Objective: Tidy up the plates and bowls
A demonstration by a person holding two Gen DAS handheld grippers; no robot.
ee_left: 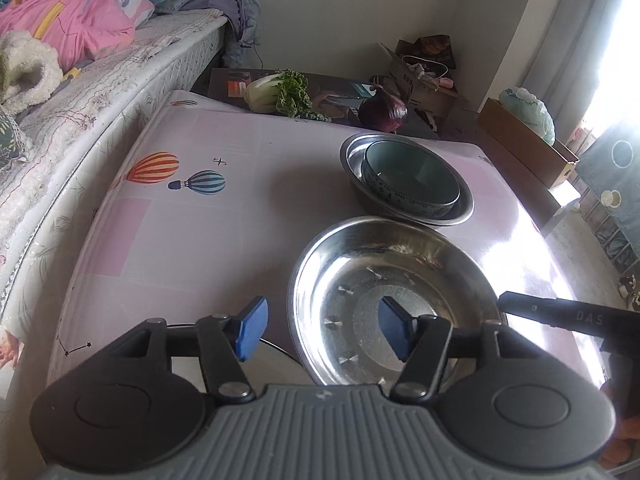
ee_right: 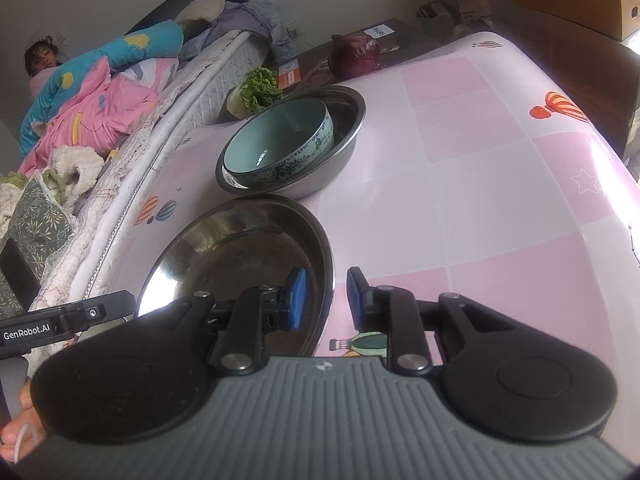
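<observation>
Two steel bowls on a pink surface (ee_left: 192,216) with hot-air-balloon print; a bed runs along one edge

Near steel bowl (ee_left: 394,300): empty, shiny, sits close to the near edge, upright. In the left view a second round rim, partly hidden behind the tongs, shows just beside it; cannot tell what it is

Far steel bowl (ee_left: 406,178): toward the far edge, apart from the near one by a narrow gap. A pale-green ceramic bowl (ee_left: 412,184) with blue pattern on its outer wall rests inside it, tilted, leaning against one side

Left tongs (ee_left: 324,332): jaws well apart, straddling the rim of the near steel bowl, one blue pad inside and one outside, neither pressing on it

Right tongs (ee_right: 323,300): jaws only slightly apart, astride the opposite rim of the same bowl; a gap shows between pads and rim, nothing gripped

Beyond the far edge: leafy cabbage (ee_left: 278,94) and a red onion (ee_left: 383,114) on a dark box
</observation>
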